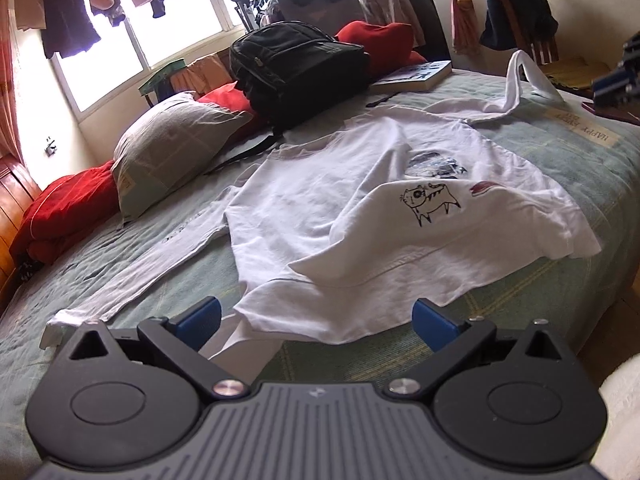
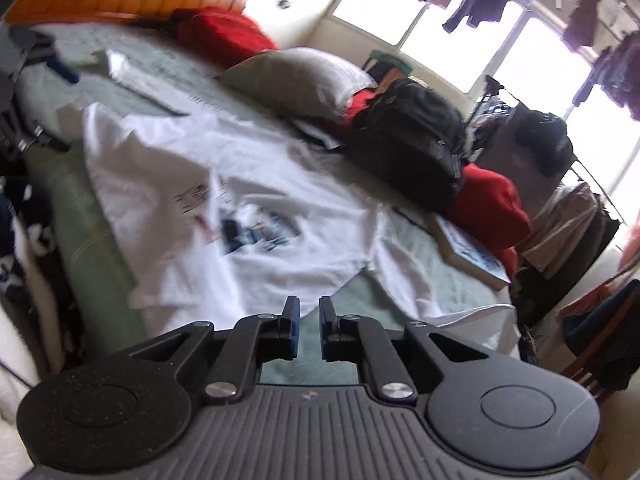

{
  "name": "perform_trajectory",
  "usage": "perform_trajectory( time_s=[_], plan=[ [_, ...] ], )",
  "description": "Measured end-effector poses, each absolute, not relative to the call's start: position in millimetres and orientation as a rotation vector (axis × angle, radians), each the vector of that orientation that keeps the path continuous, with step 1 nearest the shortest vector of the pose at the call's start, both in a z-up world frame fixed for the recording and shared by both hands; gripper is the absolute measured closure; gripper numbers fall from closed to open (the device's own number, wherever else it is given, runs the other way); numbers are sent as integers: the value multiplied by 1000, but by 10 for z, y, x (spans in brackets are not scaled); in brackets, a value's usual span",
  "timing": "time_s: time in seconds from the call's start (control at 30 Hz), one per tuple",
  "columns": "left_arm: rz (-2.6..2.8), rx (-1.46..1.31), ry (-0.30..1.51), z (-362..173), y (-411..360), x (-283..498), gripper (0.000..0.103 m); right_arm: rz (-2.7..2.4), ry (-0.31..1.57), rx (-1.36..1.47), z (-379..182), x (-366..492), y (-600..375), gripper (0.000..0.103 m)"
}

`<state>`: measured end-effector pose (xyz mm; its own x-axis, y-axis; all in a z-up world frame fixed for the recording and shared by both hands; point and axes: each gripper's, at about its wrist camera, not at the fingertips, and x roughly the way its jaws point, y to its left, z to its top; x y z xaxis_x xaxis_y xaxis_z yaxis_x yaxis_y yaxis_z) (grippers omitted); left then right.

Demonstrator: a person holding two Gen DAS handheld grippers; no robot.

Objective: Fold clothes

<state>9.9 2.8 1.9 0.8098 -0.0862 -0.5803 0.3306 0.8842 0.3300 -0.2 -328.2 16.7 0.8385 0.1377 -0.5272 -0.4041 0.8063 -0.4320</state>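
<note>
White long-sleeved shirt (image 1: 320, 200) lies spread on the bed (image 1: 560, 152), one side already folded over the chest print. Its left sleeve (image 1: 132, 280) trails out flat. Left hand-held gripper (image 1: 316, 320) hovers wide open over the hem, holding nothing. Right hand-held gripper (image 2: 308, 328) stands off the shirt's far side, jaws a narrow gap apart, empty. Likely mid-fold; the next move seems to call for pinching that left sleeve and bringing it across the body.

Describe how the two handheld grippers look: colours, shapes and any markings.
The left gripper and the right gripper look alike: a grey ribbed body, two round black discs, black linkage arms with silver screws, and blue pads on the fingers. A small pale mark sits centred on each body. No cables or sleeves show.
</note>
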Motion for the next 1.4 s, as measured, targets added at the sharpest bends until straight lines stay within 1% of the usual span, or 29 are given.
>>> perform_trajectory(
  time_s=[0.07, 0.13, 0.23, 0.4, 0.5, 0.53, 0.63, 0.77, 0.83, 0.93, 1.07, 1.3, 1.4],
  plan=[
    [-244, 429, 592, 32, 35, 96, 1, 308, 487, -488, 201, 31, -3339, 81],
    [-266, 421, 588, 58, 52, 77, 1, 330, 486, -387, 192, 115, -3345, 69],
    [-284, 395, 585, 112, 124, 44, 1, 399, 516, -266, 79, 303, -3219, 61],
    [-274, 302, 619, 194, 357, 95, 1, 540, 582, -147, -134, 640, -2817, 51],
    [-228, 235, 643, 235, 553, 189, 1, 609, 604, -85, -180, 827, -2545, 40],
    [-209, 214, 647, 248, 620, 223, 1, 625, 612, -69, -178, 897, -2455, 39],
    [-141, 168, 659, 273, 827, 326, 1, 710, 629, -78, -147, 1064, -2109, 39],
    [-63, 167, 668, 275, 1069, 385, 1, 830, 598, -198, -104, 1143, -1528, 37],
    [-37, 161, 675, 266, 1181, 373, 1, 872, 559, -309, -106, 1120, -1245, 32],
    [-6, 149, 690, 226, 1325, 334, 1, 946, 506, -477, -142, 1056, -852, 28],
    [29, 141, 704, 184, 1487, 272, 1, 1058, 454, -665, -198, 979, -455, 28],
    [57, 98, 707, 132, 1679, 178, 1, 1179, 307, -1002, -279, 878, 57, 28],
    [45, 83, 723, 85, 1701, 155, 1, 1207, 292, -1137, -355, 867, 198, 28]
  ],
)
